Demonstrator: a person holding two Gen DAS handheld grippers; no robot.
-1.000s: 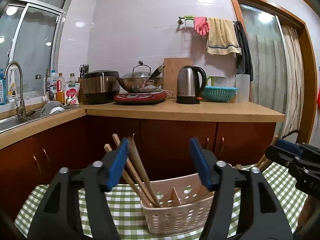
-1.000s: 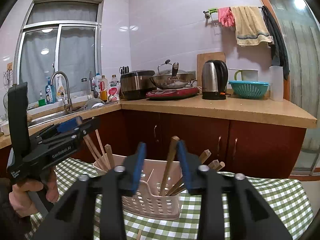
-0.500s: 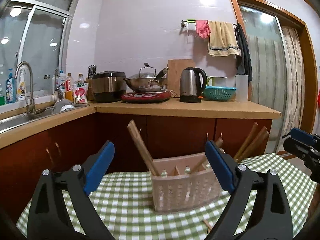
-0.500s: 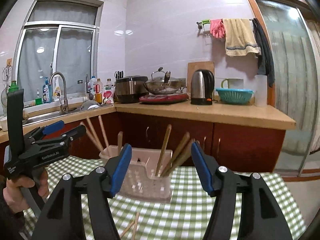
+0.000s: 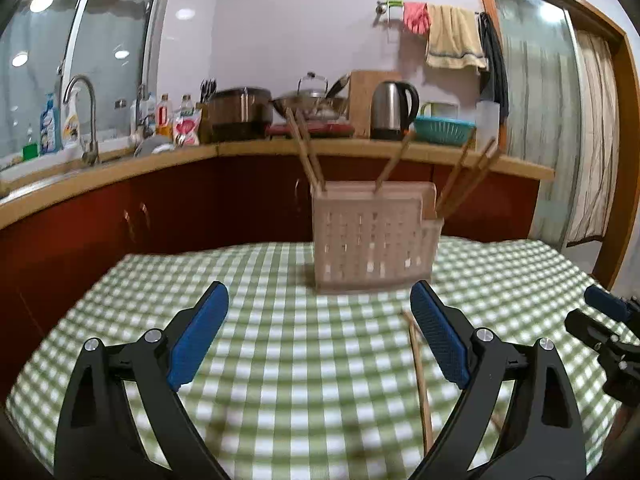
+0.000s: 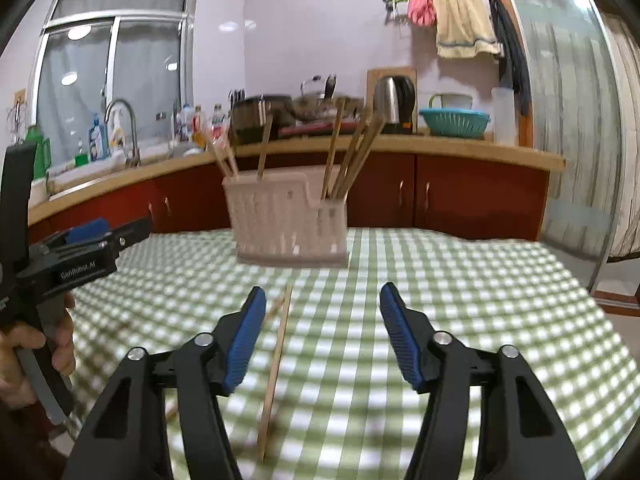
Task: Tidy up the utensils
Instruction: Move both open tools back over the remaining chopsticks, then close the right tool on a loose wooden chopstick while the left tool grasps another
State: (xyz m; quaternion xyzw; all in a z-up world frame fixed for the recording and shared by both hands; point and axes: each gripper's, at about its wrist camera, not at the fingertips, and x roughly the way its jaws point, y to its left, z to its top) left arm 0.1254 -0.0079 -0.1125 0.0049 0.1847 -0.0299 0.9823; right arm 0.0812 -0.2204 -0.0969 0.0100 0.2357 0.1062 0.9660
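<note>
A pale perforated utensil basket (image 5: 372,240) (image 6: 288,220) stands on the green checked tablecloth (image 5: 280,360), with several wooden chopsticks (image 5: 306,152) (image 6: 352,156) leaning in its compartments. A loose chopstick (image 5: 420,376) (image 6: 276,364) lies flat on the cloth nearer to me. My left gripper (image 5: 318,300) hangs open and empty in front of the basket. My right gripper (image 6: 323,300) is open with its jaws closing. Its pads touch nothing, and the loose chopstick lies on the cloth below, just inside its left finger. Each gripper shows at the edge of the other's view (image 5: 604,320) (image 6: 80,248).
A hand (image 6: 24,344) holds the left gripper's handle. Behind the table runs a wooden counter (image 5: 440,152) with a kettle (image 5: 392,110), a wok, a rice cooker, a teal colander (image 6: 454,122) and a sink with a tap (image 5: 86,116). A curtained doorway (image 5: 560,140) is at the right.
Both grippers have drawn back from the basket and sunk toward the cloth. Their jaws opened wider, and the chopsticks that were between them now stand in the basket.
</note>
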